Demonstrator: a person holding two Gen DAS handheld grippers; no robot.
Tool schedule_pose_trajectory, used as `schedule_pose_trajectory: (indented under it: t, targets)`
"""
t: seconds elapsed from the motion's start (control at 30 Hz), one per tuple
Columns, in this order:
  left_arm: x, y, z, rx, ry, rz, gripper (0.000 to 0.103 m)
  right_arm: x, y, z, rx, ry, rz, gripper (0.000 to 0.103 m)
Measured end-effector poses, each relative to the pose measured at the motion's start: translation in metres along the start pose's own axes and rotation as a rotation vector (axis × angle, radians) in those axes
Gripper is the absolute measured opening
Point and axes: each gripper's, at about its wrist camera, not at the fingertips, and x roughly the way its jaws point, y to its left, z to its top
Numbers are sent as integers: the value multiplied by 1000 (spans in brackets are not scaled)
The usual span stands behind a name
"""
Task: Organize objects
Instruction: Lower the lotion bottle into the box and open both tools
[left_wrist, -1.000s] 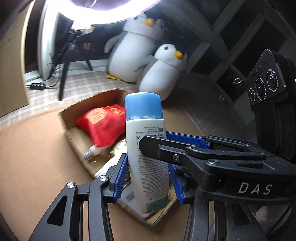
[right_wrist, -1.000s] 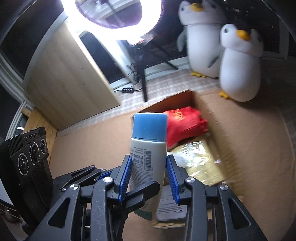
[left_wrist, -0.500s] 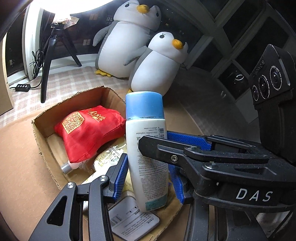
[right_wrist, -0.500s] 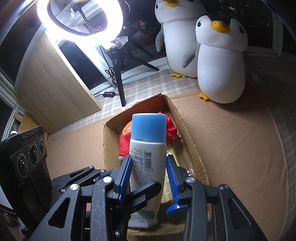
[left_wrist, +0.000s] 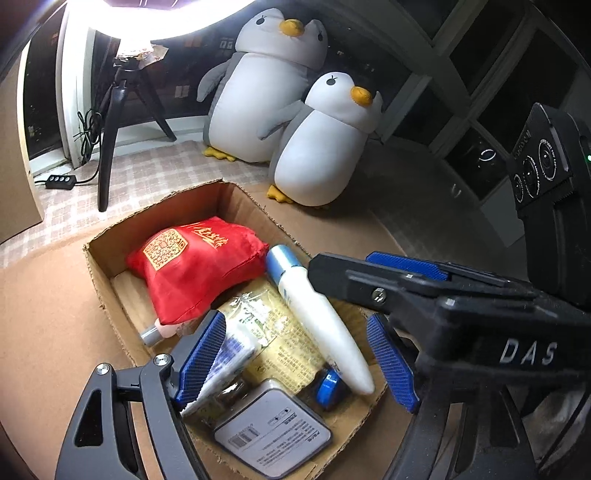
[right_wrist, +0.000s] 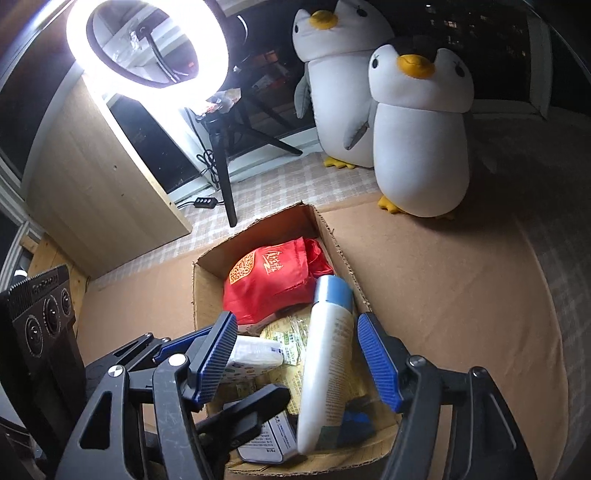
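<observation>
A white bottle with a blue cap (left_wrist: 317, 314) lies in the open cardboard box (left_wrist: 107, 295), cap towards the red bag (left_wrist: 192, 266); it also shows in the right wrist view (right_wrist: 328, 354). My left gripper (left_wrist: 295, 362) is open just above the box, free of the bottle. My right gripper (right_wrist: 299, 362) is open too, its blue pads on either side of the bottle without touching it. The box (right_wrist: 201, 295) also holds the red bag (right_wrist: 273, 284), a yellow packet (left_wrist: 280, 343), a grey tin (left_wrist: 273, 432) and a small white pack (right_wrist: 255, 354).
Two plush penguins (left_wrist: 321, 147) stand behind the box on the brown mat (right_wrist: 443, 295). A ring light (right_wrist: 147, 40) on a tripod (right_wrist: 225, 173) stands at the back left beside a wooden panel (right_wrist: 99, 184).
Both grippers opened and let go of the bottle they held upright together. The bottle now lies in the box. Both views have moved over the box.
</observation>
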Motion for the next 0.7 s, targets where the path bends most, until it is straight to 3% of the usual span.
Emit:
schedule_pose_trajectory:
  t: [0.37, 0.7]
  targets:
    - [-29, 9, -15, 14, -11, 40, 82, -10, 9, -12, 11, -15, -13, 65]
    - [-78, 29, -37, 33, -48, 98, 84, -17, 39, -29, -11, -31, -34, 66]
